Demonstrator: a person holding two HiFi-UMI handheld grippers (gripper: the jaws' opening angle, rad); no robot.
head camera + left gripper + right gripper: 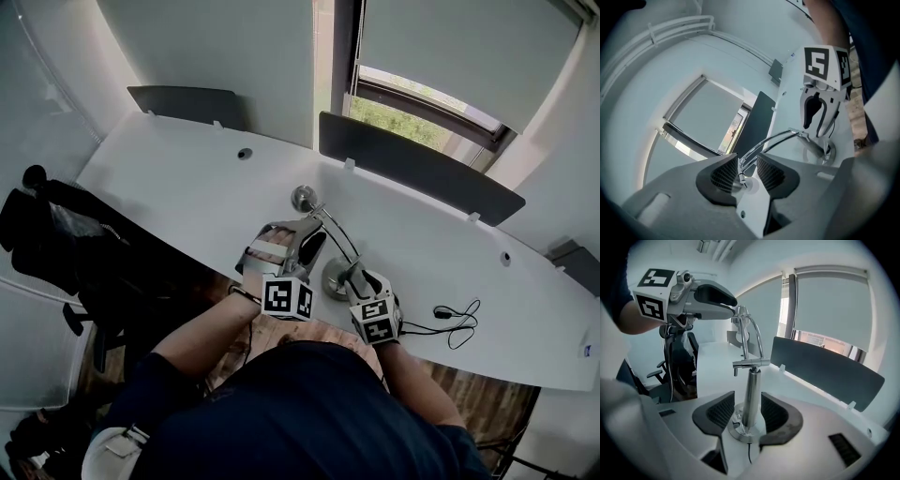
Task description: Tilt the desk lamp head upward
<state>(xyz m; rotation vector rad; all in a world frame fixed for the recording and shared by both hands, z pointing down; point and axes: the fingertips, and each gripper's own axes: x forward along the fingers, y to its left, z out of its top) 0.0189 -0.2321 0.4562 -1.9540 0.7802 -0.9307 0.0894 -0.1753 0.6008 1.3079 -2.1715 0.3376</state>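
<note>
A chrome desk lamp stands on the white desk (187,187) near its front edge. Its round base (333,282) carries an upright post (751,394), and thin curved arm rods (773,140) lead to the small round head (303,198). My left gripper (746,171) is shut on the arm rods near their top bend by the head; it also shows in the right gripper view, high on the lamp (733,303). My right gripper (749,416) straddles the post just above the base (745,431). It is open, with gaps between the pads and the post.
Dark divider panels (412,164) stand along the desk's far edge, below a window with a blind. A black cable (455,323) lies coiled on the desk to the right of the lamp. A dark office chair (56,234) with clothing stands at the left.
</note>
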